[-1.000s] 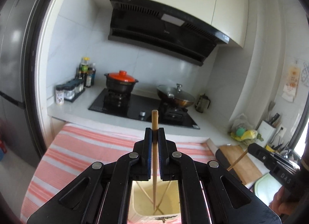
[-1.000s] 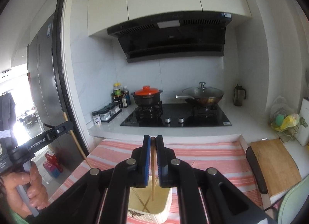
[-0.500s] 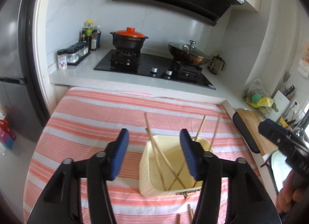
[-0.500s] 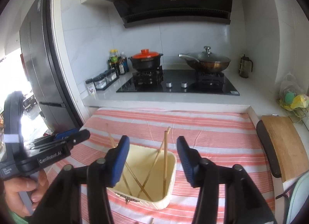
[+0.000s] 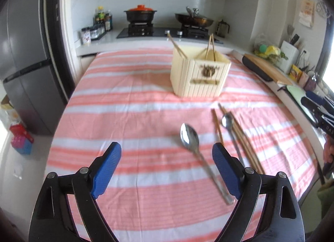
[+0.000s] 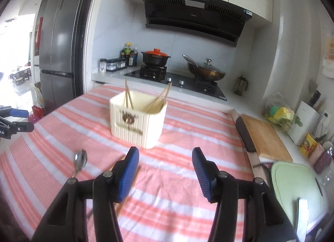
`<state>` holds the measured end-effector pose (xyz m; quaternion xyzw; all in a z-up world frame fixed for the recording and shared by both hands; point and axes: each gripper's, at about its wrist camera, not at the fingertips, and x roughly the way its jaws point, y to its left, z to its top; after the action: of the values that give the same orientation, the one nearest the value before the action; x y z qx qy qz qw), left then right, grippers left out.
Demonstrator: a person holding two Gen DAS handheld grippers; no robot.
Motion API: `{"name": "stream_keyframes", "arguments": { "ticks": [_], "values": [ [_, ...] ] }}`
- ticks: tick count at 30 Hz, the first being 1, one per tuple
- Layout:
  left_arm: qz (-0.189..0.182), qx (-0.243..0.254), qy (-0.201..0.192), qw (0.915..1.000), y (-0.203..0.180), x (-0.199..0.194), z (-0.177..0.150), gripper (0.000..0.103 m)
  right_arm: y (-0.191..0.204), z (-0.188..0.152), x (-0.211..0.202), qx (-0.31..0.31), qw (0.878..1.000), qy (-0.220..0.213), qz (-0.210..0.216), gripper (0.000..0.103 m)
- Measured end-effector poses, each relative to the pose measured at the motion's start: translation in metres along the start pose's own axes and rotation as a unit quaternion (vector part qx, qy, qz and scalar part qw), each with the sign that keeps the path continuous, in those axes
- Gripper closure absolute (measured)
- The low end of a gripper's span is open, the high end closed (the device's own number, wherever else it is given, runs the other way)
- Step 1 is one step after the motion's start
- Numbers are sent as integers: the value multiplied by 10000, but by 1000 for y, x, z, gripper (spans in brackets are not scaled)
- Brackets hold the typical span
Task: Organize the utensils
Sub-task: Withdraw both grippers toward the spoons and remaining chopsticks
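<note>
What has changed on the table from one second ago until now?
Both grippers let go of their chopsticks into the cream holder and pulled back from above it. The left gripper and right gripper now hover with jaws open over the striped cloth, empty. The holder stayed in place, and two spoons and loose chopsticks lie on the cloth.

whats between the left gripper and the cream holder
In the left wrist view, only striped cloth lies between left gripper and cream holder; the big spoon sits just right.
</note>
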<state>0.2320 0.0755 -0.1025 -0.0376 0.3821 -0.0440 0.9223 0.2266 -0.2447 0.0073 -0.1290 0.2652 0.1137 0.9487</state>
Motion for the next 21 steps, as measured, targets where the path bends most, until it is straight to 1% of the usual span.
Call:
{"name": "stream_keyframes", "arguments": {
  "ticks": [2, 4, 5, 7, 9, 11, 14, 18, 20, 21],
  "values": [
    [-68, -306, 64, 9995, -2, 2, -32, 13, 7, -41, -8, 286, 9994, 145, -131, 49],
    [-172, -572, 16, 9982, -7, 4, -55, 13, 12, -76, -17, 683, 9973, 222, -181, 49],
    [-203, -631, 2, 9978, -11, 6, -62, 13, 14, -91, -20, 830, 9959, 264, -236, 49],
    [-237, -638, 114, 9976, -19, 10, -70, 13, 17, -113, -24, 1055, 9932, 392, -298, 49],
    [-330, -563, 199, 9977, -28, 14, -72, 13, 19, -128, -31, 1195, 9913, 497, -217, 49],
    [-316, -530, 231, 9978, -33, 17, -76, 13, 20, -136, -34, 1219, 9908, 539, -224, 49],
    [-310, -601, 231, 9974, -39, 24, -72, 13, 14, -138, -30, 1366, 9885, 603, -221, 49],
    [-267, -602, 233, 9976, -47, 38, -67, 13, 8, -138, -24, 1588, 9850, 663, -81, 49],
    [-167, -595, 258, 9978, -49, 47, -63, 13, 9, -135, -15, 1584, 9844, 766, 43, 52],
    [-128, -606, 252, 9978, -50, 51, -60, 13, 10, -132, -9, 1569, 9838, 853, 125, 59]
  ]
}}
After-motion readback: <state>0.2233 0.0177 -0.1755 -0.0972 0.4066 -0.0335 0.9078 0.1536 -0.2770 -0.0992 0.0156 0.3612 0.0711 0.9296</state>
